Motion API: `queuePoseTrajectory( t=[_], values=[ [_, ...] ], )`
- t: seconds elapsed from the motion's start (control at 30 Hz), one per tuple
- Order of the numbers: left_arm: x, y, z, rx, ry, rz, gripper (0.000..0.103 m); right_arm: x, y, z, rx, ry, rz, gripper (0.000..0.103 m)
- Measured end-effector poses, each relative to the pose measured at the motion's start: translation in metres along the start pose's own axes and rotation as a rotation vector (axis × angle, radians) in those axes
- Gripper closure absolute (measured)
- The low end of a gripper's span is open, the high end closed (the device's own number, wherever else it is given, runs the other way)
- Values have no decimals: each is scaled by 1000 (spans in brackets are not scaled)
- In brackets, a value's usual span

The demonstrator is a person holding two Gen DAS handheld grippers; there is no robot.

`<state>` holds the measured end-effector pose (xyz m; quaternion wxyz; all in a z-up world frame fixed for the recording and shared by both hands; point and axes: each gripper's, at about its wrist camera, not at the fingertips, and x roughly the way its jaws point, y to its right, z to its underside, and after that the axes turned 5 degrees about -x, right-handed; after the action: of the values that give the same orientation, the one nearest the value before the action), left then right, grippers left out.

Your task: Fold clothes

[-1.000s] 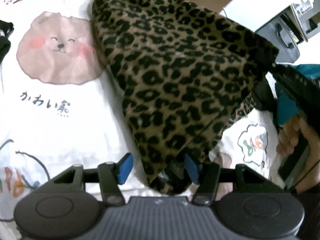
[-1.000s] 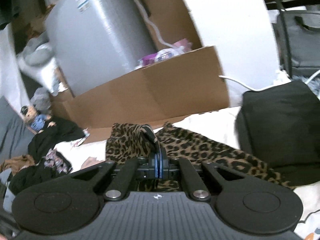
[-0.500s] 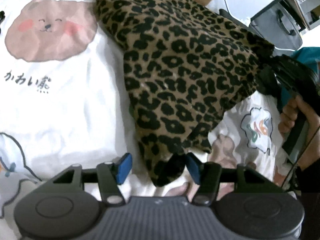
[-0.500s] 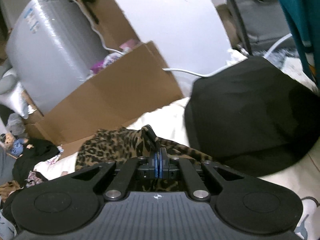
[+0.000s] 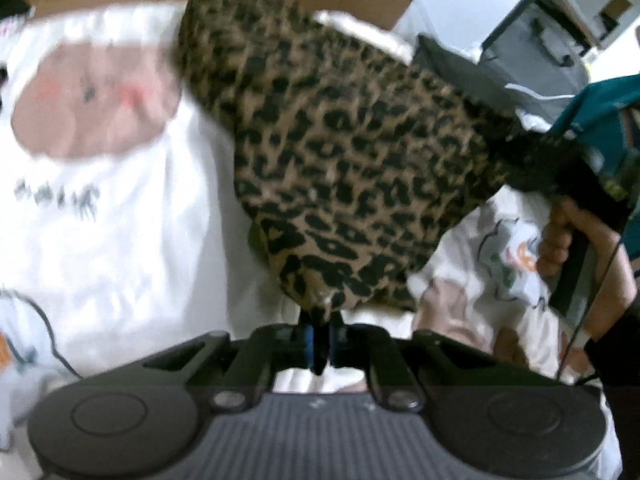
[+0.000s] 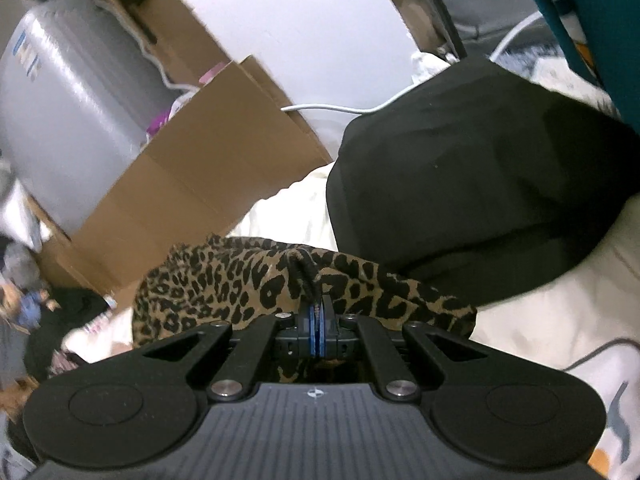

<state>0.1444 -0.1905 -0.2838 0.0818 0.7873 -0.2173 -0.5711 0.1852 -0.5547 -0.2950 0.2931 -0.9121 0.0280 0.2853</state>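
Left tongs [image 5: 319,344] clenched on the near corner of the brown-and-black leopard-print fabric garment [image 5: 344,160], with a pinch of dark hem poking out between the blue pads. From that pinch the cloth climbs toward twelve o'clock and fans out to two o'clock, where the right tongs [image 5: 532,160] have the opposite corner. A hand [image 5: 568,232] wraps the grip just below, at three o'clock.

Over on the right wrist view, those right tongs [image 6: 316,320] are clamped tight on a bunched black-edged fold. The leopard cloth spreads from there toward nine o'clock and trails past three o'clock.

So the garment hangs stretched between the two pinches, its long axis running from six o'clock up to two o'clock in the left view, lifted off the white cartoon-bear printed bedspread [image 5: 100,184] beneath. A black folded cloth bundle [image 6: 460,184] sits just behind it at one o'clock.

Both corners are in hand and neither side is nearer. My read: the fold turns on bringing one held corner across to the other along that line.
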Motion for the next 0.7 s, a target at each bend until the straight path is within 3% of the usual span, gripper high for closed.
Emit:
queuePoseTrajectory(
  t=[0.43,0.7],
  values=[
    [-43,16,-23,-8,168,136,97,-23,38,1,248,81,-59,103],
    [-65,0,-42,-28,251,122,97,-27,46,23,323,56,-80,103]
  ],
)
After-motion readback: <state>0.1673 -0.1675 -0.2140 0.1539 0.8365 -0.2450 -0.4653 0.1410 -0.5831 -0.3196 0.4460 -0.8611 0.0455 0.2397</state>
